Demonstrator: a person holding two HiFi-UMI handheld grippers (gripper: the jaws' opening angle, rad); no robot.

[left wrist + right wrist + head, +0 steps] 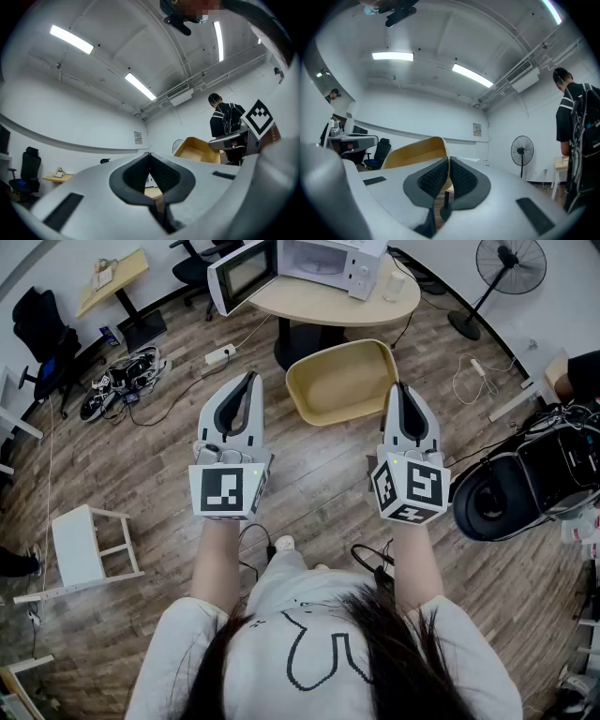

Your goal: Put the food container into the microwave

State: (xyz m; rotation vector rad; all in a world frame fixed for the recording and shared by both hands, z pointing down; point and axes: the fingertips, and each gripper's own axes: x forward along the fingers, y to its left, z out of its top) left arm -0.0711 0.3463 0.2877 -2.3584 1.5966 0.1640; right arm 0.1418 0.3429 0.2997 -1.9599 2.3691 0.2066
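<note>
Step in hand: approach, nothing grasped yet. The person stands well back from the round pale-wood worktop (309, 304).

- Left gripper (249, 377): the fingers (161, 174) are pressed together at the tips with nothing between them, as the left gripper view shows.
- Right gripper (399, 388): the fingers (460, 178) are likewise closed tip to tip on nothing. Both grippers are raised and point towards the worktop.
- White microwave oven (330, 259): it sits on the far part of the worktop. Its door (242, 274) is swung open to the left, so the cavity is ready.
- Food container: not positively identified. A small pale object (395, 285) stands on the worktop just right of the microwave oven. It may be the container, but it is too small to tell.
- Tan moulded plastic chair (343, 381): it stands between the person and the worktop, directly ahead of the grippers.

Next move, as a judgement: step round or past the chair and close in on the worktop. Confirm the container, spread one gripper's fingers and take hold of it, then carry it left into the open cavity. The chair is the likely snag on the way.

Writing:
- Each gripper's cube carries black-and-white square markers (225, 491), with no letters.
- A small wall notice (137, 137) in the left gripper view is too small to read.
- No brand is legible on the microwave oven.
</note>
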